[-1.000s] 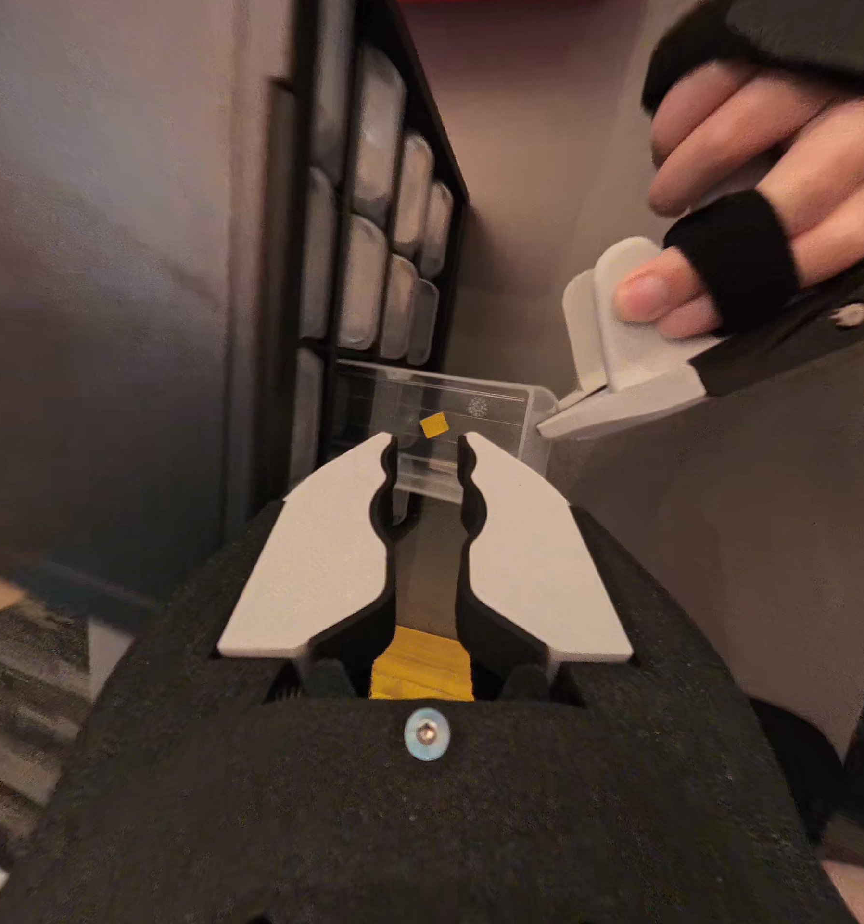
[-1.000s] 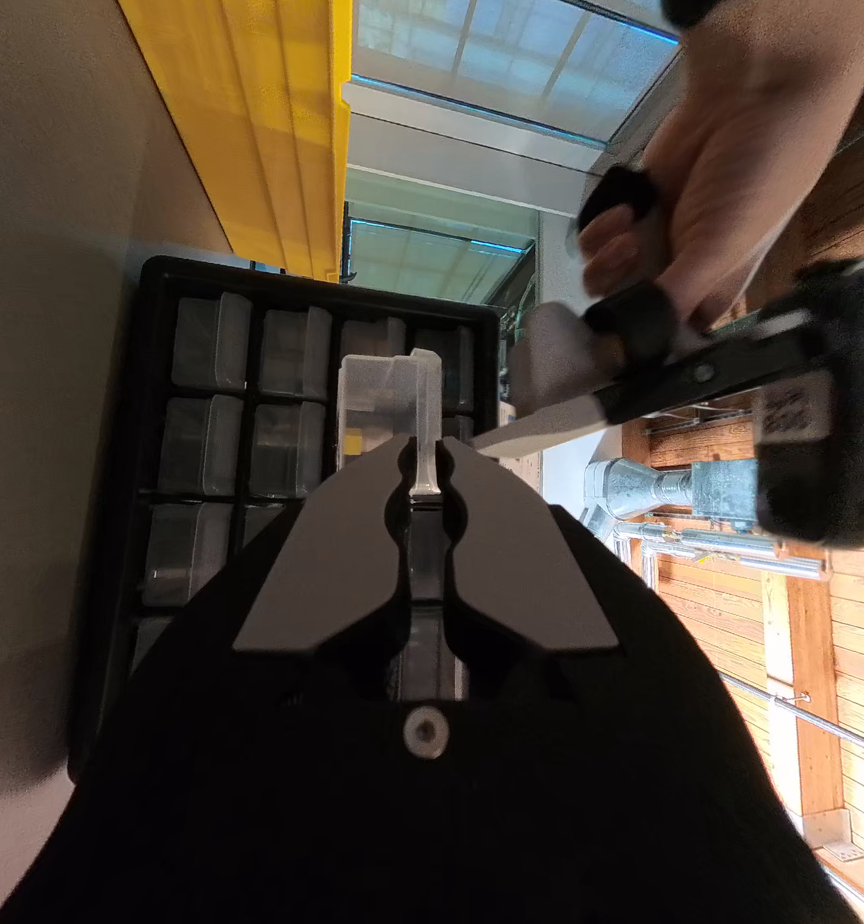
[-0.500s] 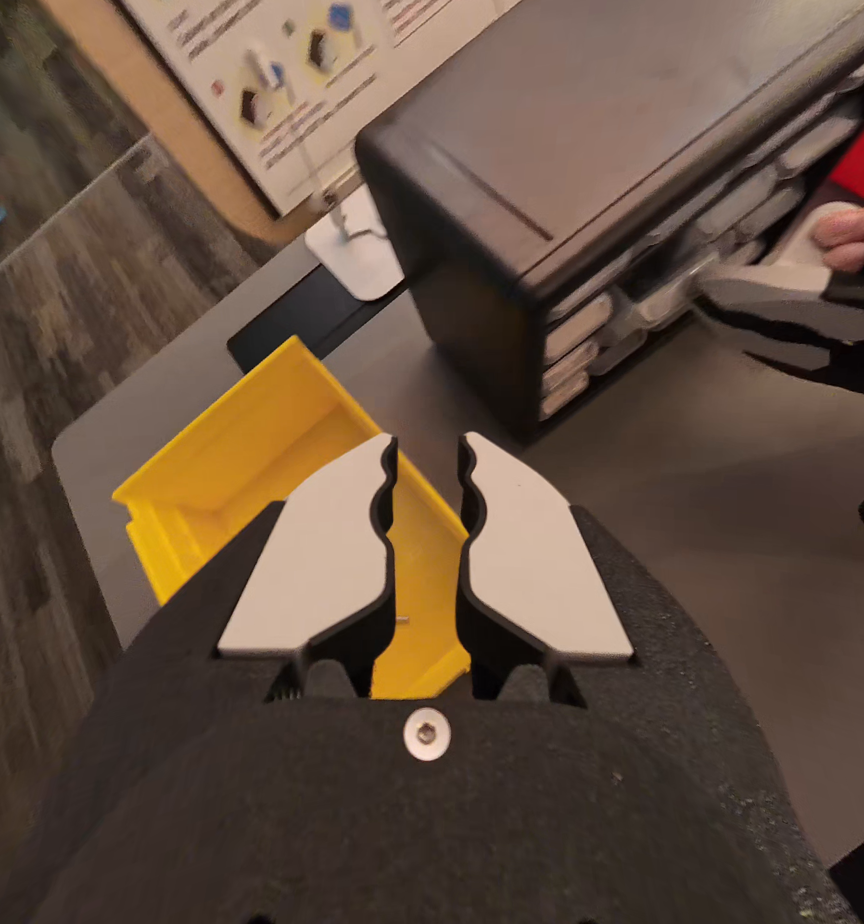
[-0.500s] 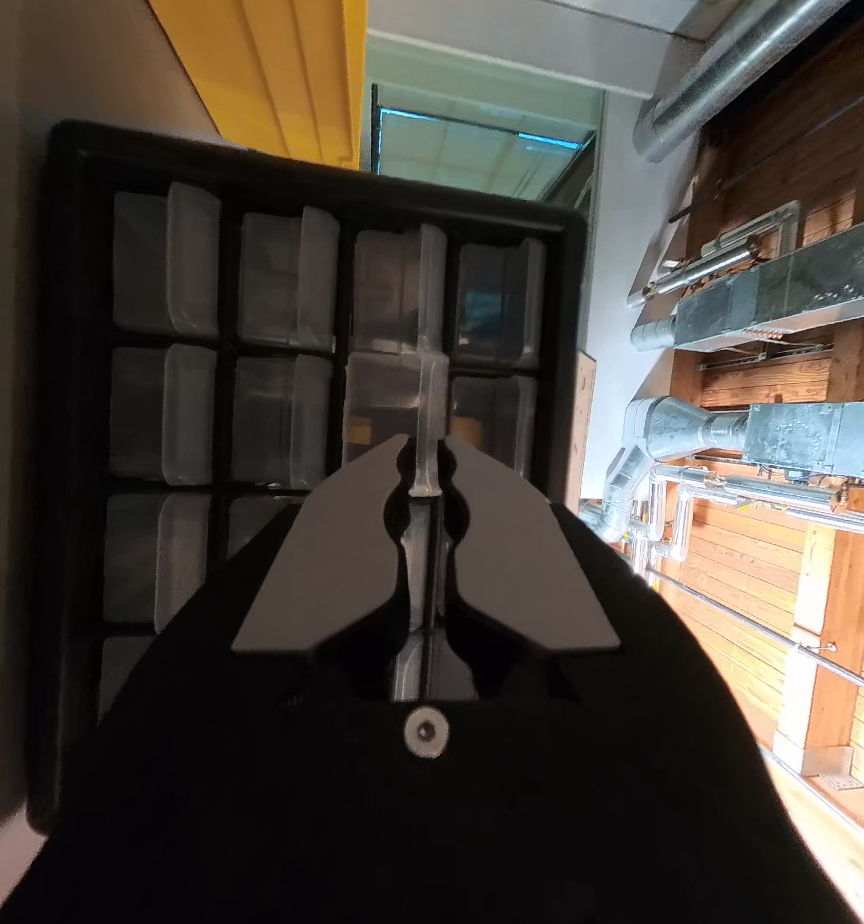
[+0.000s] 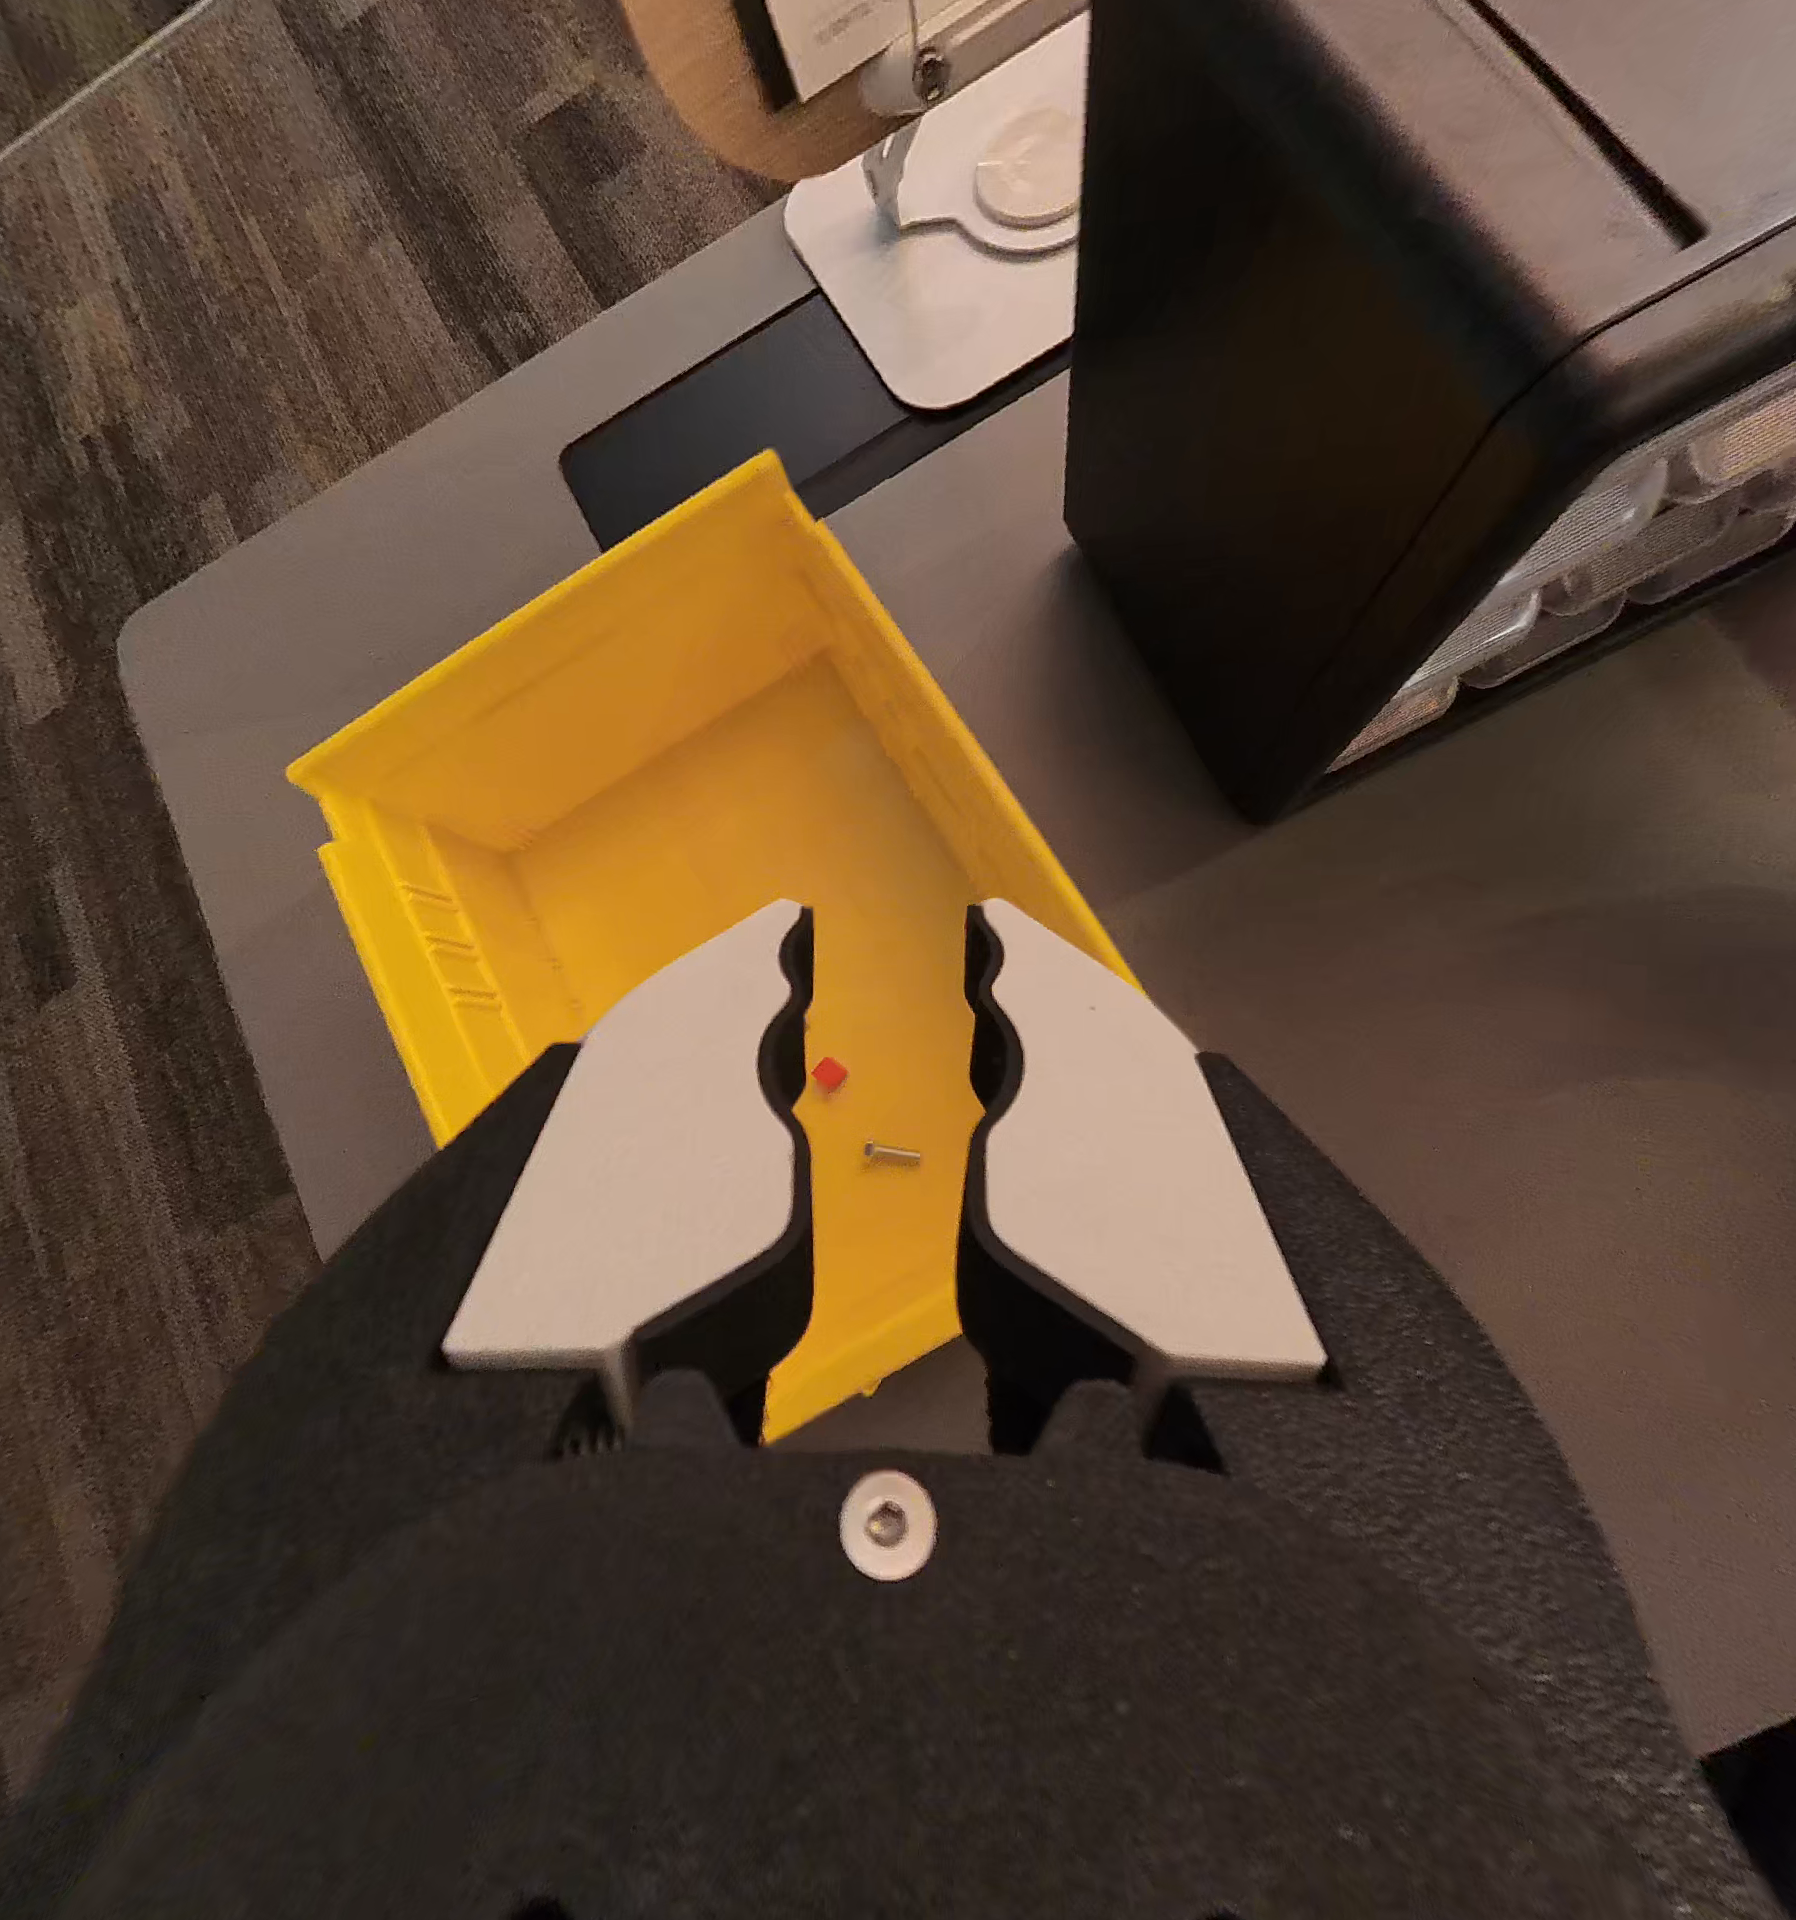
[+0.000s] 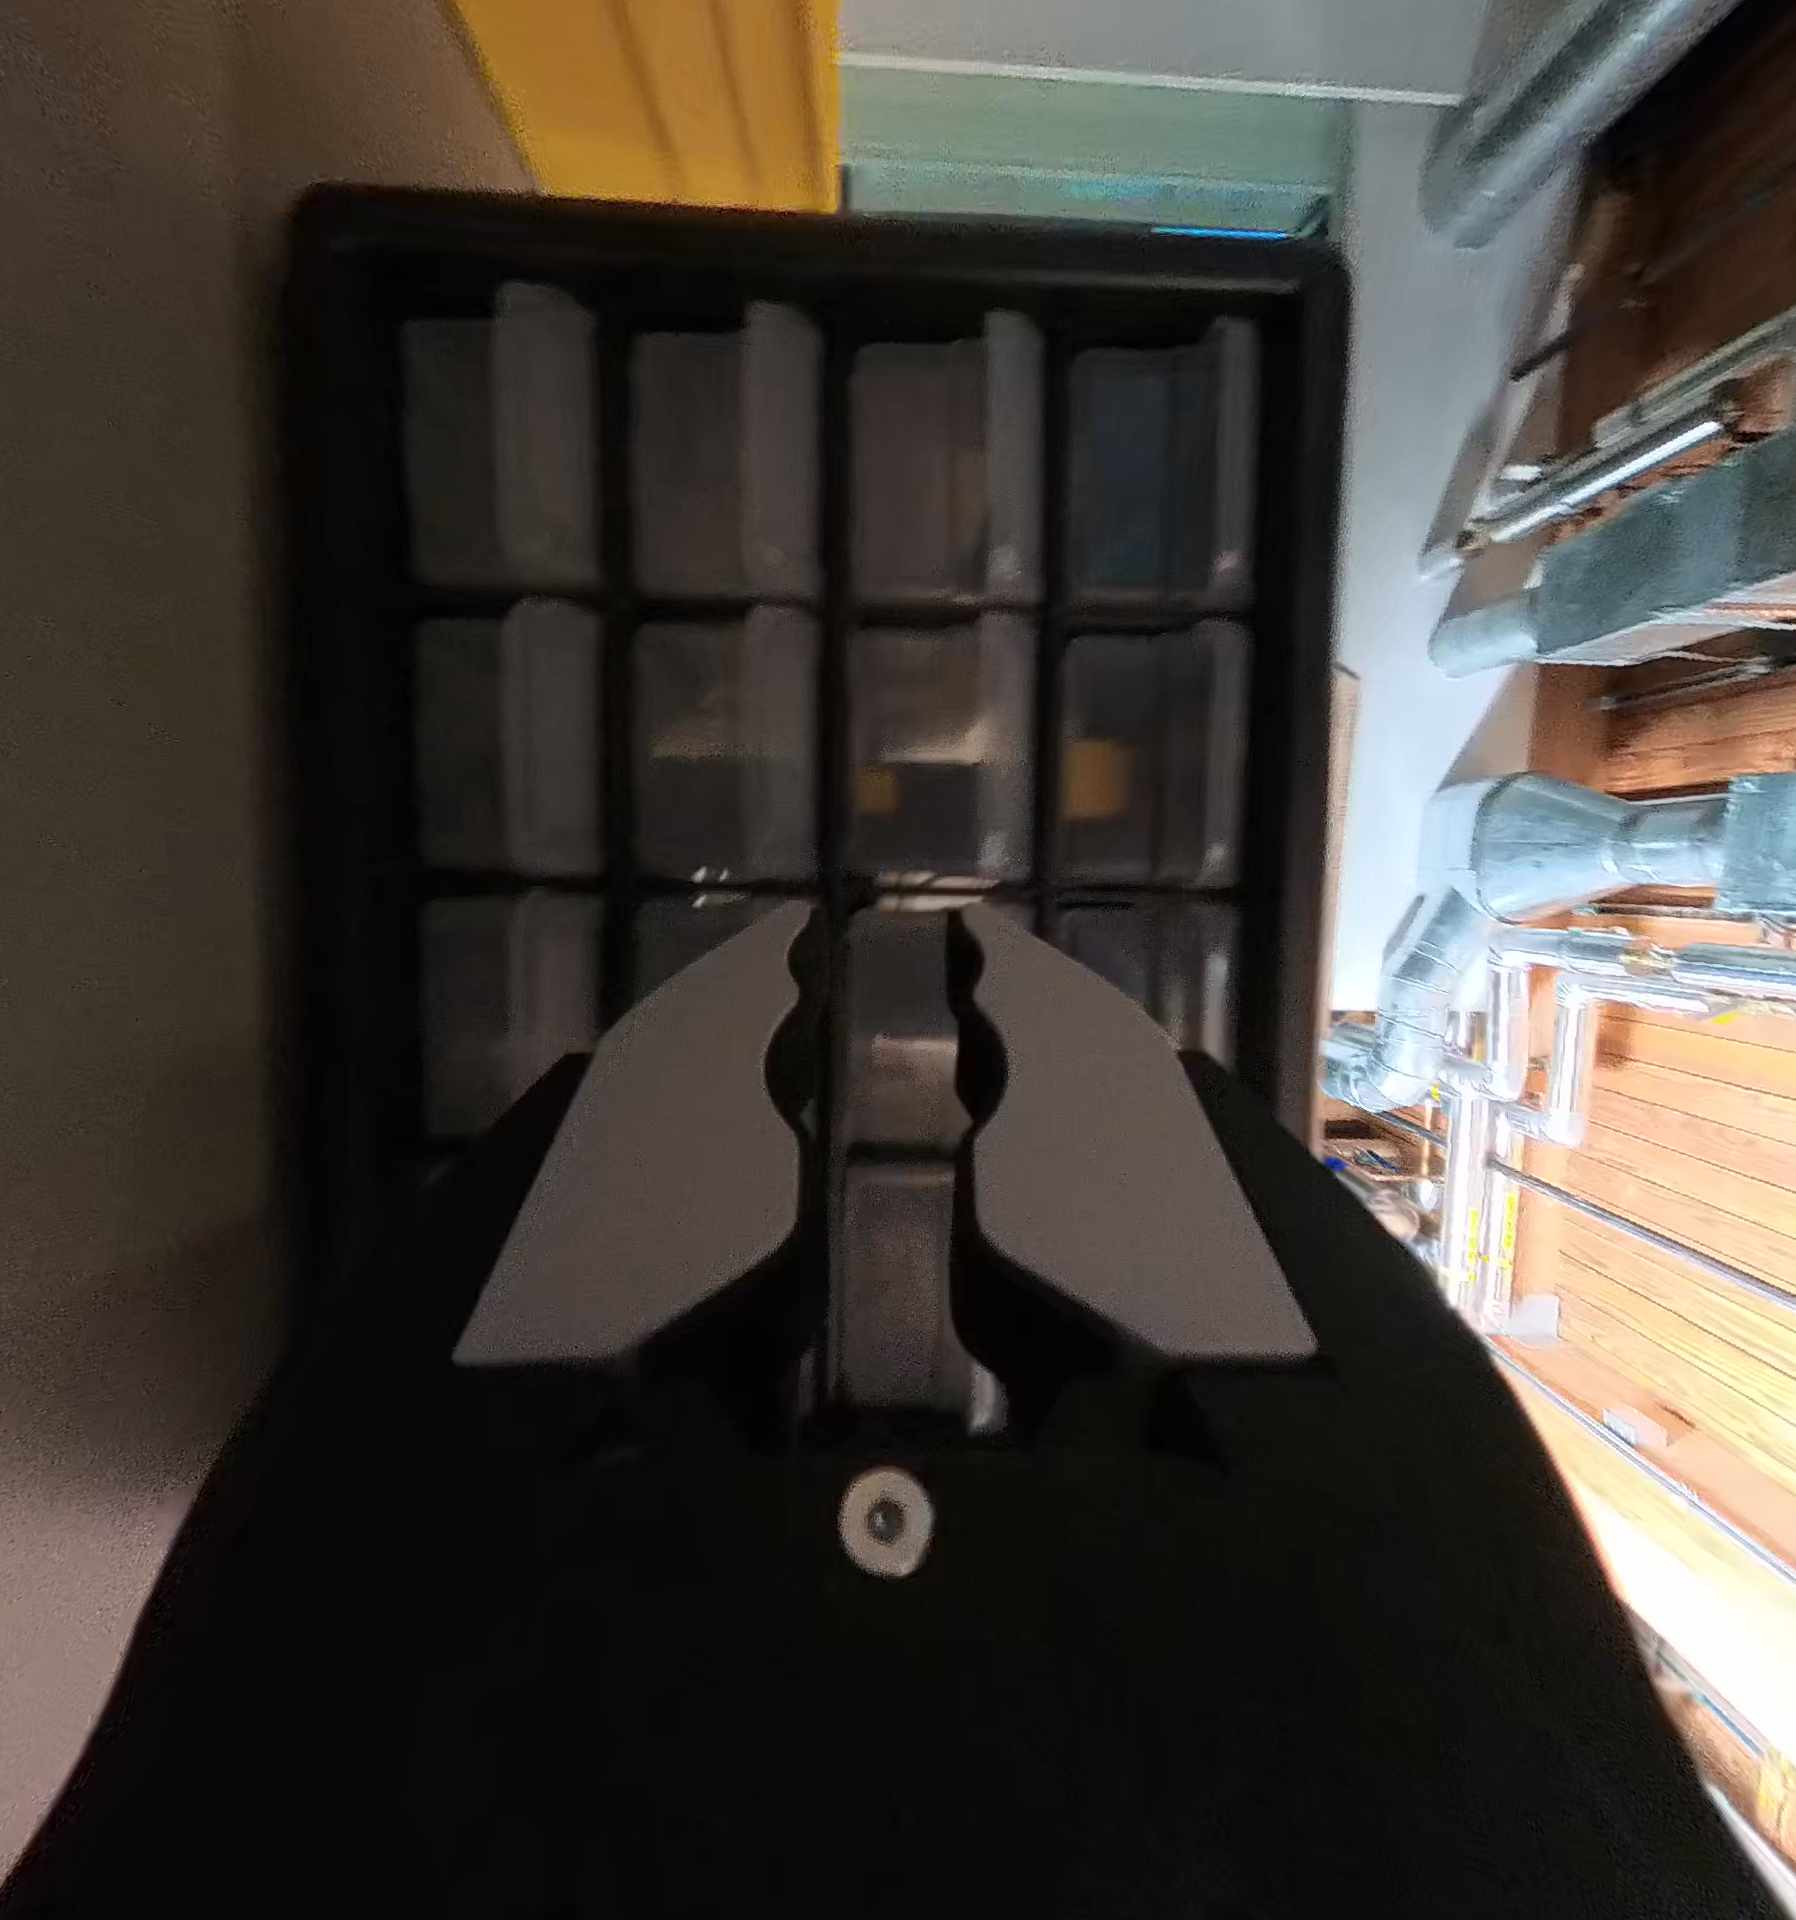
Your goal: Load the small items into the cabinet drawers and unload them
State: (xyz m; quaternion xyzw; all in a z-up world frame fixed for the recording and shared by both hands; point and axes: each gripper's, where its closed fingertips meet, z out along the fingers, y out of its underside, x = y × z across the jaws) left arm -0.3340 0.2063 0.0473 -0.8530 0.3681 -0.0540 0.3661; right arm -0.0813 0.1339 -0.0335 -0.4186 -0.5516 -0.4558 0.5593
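My left gripper point(image 5: 889, 914) is open and empty, hovering over a yellow bin point(image 5: 603, 748) on the grey table. A small red cube point(image 5: 828, 1073) and a small metal screw point(image 5: 889, 1152) lie on the bin floor between my fingers. The black drawer cabinet point(image 5: 1289, 468) stands to the right of the bin. In the right wrist view, which is turned sideways, the cabinet front point(image 6: 343, 727) faces me with all clear drawers pushed in. My right gripper point(image 6: 889, 920) is open and empty, just in front of it. Yellow pieces point(image 6: 1091, 784) show inside two drawers.
A white stand base point(image 5: 935, 270) and a dark mat point(image 5: 728, 436) sit behind the bin near the table's back edge. The floor point(image 5: 146, 416) lies beyond the table's left edge. The yellow bin point(image 6: 665, 94) also shows in the right wrist view. My right fingertips sit around 30 cm from my left ones.
My left gripper swung away from the pulled-out drawer to above the yellow bin. My right gripper pushed the drawer in, let go of its handle and backed off.
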